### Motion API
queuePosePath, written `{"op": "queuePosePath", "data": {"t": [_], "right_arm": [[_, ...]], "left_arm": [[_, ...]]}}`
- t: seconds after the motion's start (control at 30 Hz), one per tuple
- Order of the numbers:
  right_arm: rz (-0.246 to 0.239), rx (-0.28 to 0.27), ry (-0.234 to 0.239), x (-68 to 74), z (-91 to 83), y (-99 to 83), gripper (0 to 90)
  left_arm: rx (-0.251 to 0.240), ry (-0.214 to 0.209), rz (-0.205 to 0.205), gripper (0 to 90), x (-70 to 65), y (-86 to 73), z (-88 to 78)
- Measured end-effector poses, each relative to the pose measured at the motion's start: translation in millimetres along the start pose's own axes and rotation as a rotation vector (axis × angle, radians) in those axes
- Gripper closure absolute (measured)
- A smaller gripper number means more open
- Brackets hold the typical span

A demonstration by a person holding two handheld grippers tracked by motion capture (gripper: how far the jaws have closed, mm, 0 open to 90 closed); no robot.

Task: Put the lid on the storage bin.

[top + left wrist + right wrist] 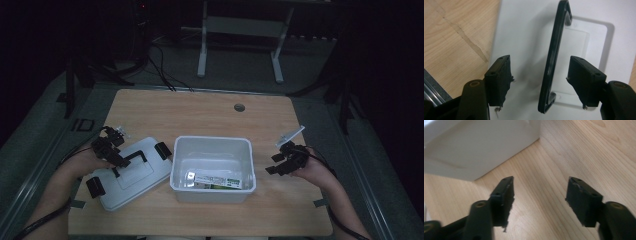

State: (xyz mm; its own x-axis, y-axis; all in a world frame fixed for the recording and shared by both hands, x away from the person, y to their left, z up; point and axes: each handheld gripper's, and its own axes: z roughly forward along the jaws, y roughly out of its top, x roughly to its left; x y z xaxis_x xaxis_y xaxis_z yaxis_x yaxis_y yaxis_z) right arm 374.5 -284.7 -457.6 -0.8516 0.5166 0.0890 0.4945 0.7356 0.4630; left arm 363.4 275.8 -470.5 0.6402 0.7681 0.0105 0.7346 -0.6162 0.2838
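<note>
White lid (134, 176) lies under the left gripper (540, 75), jaws apart astride its black handle (552, 57), untouching. Right gripper (539, 200) hovers open, empty, beside the bin (212, 145); its carton's (217, 179) label is unreadable.

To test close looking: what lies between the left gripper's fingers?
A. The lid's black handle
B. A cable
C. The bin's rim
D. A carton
A: the left gripper straddles the lid's black handle, its fingers not yet touching it.
</note>
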Motion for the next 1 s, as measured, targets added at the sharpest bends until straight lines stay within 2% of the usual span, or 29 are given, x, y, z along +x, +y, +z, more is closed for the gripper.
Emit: {"op": "queuePosePath", "data": {"t": [0.03,0.1,0.17,0.2,0.27,0.3,0.33,0.37,0.43,0.53,0.57,0.63,0.67,0.73,0.9,0.93,1.0], "right_arm": [[0.014,-0.009,-0.006,-2.7,4.4,-3.3,30.2],[0.024,-0.015,-0.02,-4.7,8.7,-6.7,28.3],[0.042,-0.03,-0.01,-6.4,13.1,-10.1,22.2],[0.042,-0.03,-0.01,-6.4,13.1,-10.1,22.2],[0.053,-0.035,-0.027,-6.6,19.7,-13.5,17.4],[0.054,-0.036,-0.038,-6.5,21.8,-14.2,16.7],[0.054,-0.036,-0.038,-6.5,21.8,-14.2,16.7],[0.039,-0.027,-0.049,-5.3,25.2,-15.3,15.1],[0.039,-0.029,-0.036,-5.1,26.9,-15.5,15.1],[0.055,-0.041,-0.036,-5.1,28.2,-15.9,15.3],[0.063,-0.048,-0.034,-5.5,28.8,-16.3,15.4],[0.068,-0.055,-0.033,-5.1,29.9,-17.6,15.4],[0.068,-0.055,-0.033,-5.1,29.9,-17.6,15.4],[0.055,-0.061,-0.047,-3.4,31.3,-19.8,15.4],[0.073,-0.096,-0.059,-3.5,30.2,-26.2,14.8],[0.073,-0.096,-0.059,-3.5,30.2,-26.2,14.8],[0.079,-0.104,-0.067,-4.2,29.1,-28.9,14.8]], "left_arm": [[0.006,-0.012,-0.009,46.4,1.1,1.5,0.0],[0.018,-0.007,-0.009,50.2,1.3,3.1,0.9],[0.019,-0.003,-0.009,50.5,2.1,4.8,1.4],[0.019,-0.003,-0.009,51.8,2.1,4.8,1.4],[0.028,-0.006,0.003,52.2,2.3,6.5,2.7],[0.036,-0.007,0.026,54.1,1.0,8.1,4.8],[0.036,-0.007,0.026,55.7,1.0,8.1,4.8],[0.055,-0.004,0.041,55.7,-0.1,10.6,7.3],[0.066,0.001,0.069,57.5,-2.0,13.0,9.2],[0.075,0.002,0.082,59.4,-2.8,15.8,11.0],[0.092,0.003,0.107,60.2,-4.2,17.9,12.7],[0.109,-0.004,0.121,62.3,-5.8,19.9,15.0],[0.109,-0.004,0.121,63.4,-5.8,19.9,15.0],[0.12,-0.013,0.148,67.1,-9.1,21.5,17.6],[0.142,-0.037,0.165,75.6,-12.4,23.4,21.2],[0.141,-0.058,0.161,75.6,-12.7,23.8,21.6],[0.137,-0.07,0.173,82.0,-14.1,24.1,21.5]]}}
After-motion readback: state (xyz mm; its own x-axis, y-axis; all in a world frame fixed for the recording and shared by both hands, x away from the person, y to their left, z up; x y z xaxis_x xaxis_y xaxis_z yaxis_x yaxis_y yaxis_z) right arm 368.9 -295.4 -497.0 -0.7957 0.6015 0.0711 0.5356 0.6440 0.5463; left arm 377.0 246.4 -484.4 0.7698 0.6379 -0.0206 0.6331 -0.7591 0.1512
